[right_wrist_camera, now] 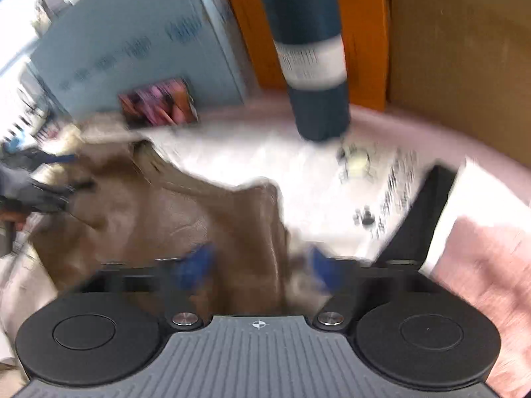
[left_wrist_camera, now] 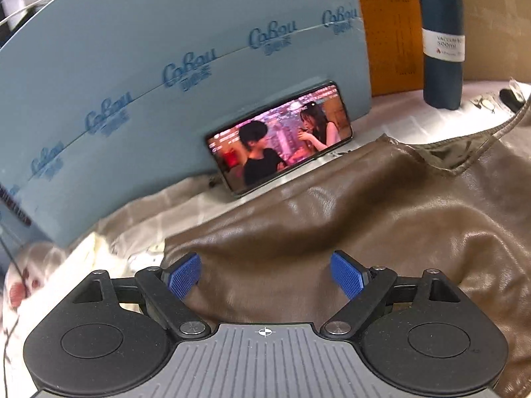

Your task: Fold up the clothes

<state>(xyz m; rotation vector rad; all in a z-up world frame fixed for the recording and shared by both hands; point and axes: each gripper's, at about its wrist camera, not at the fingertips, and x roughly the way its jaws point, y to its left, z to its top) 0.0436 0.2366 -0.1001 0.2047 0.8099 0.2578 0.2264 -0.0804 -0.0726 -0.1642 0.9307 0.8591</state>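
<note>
A brown leather-like garment [left_wrist_camera: 348,219] lies spread over the table, its neckline toward the far right. My left gripper [left_wrist_camera: 265,273] hovers over the garment's near left part, blue pads wide open with nothing between them. In the blurred right wrist view the same garment [right_wrist_camera: 199,219] reaches up to my right gripper [right_wrist_camera: 259,268], whose blue fingers stand open on either side of the garment's right edge. The left gripper [right_wrist_camera: 49,179] shows at the far left of that view, over the garment's other side.
A phone [left_wrist_camera: 282,139] playing video leans on a blue foam board [left_wrist_camera: 166,66]. A dark teal vacuum bottle [left_wrist_camera: 441,39] stands at the back right by an orange board [left_wrist_camera: 388,26]. Black and white items [right_wrist_camera: 441,205] and pink cloth [right_wrist_camera: 488,265] lie right.
</note>
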